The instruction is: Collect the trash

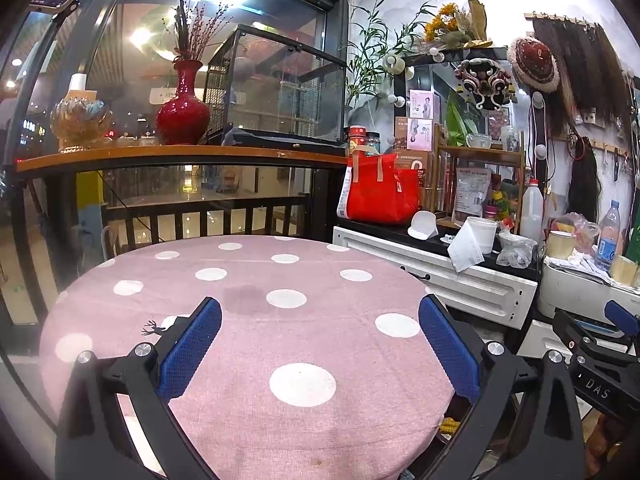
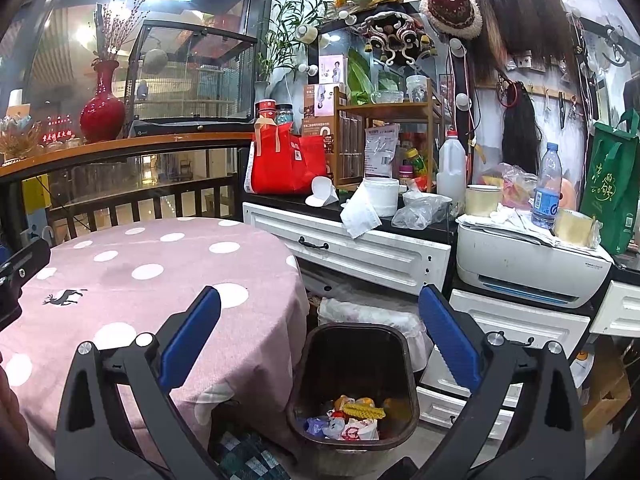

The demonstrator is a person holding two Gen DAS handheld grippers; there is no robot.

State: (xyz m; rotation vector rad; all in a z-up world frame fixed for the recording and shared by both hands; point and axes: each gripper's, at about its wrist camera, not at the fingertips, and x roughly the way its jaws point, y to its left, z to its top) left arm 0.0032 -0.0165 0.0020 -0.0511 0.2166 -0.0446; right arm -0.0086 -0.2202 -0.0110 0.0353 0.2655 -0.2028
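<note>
The dark bin [image 2: 352, 384] sits on the floor just right of the round table [image 2: 132, 280], tucked in front of the white cabinet [image 2: 360, 252], and it's got a heap at the bottom: crumpled wrappers [image 2: 348, 426] in white, blue and red, with a yellow ridged piece [image 2: 365, 411] on top. Right gripper [image 2: 320, 340] hangs above the bin's mouth, tongs spread wide, nothing between them. Over to the left gripper [image 1: 320, 344], tongs also wide apart and bare, hovering over the pink polka-dot tablecloth [image 1: 240, 320], which shows a darker damp-looking patch [image 1: 246, 299] near the middle. The cloth drapes over the table's right edge, close beside the bin rim. Behind the bin, a second bin lined with a pale bag [image 2: 372, 314] is wedged against the cabinet. Far side, the cabinet top is crowded: red tote [image 2: 288, 164], white tub [image 2: 382, 196], clear plastic bag [image 2: 420, 210], water bottle [image 2: 546, 188] on the printer [image 2: 528, 268].
</note>
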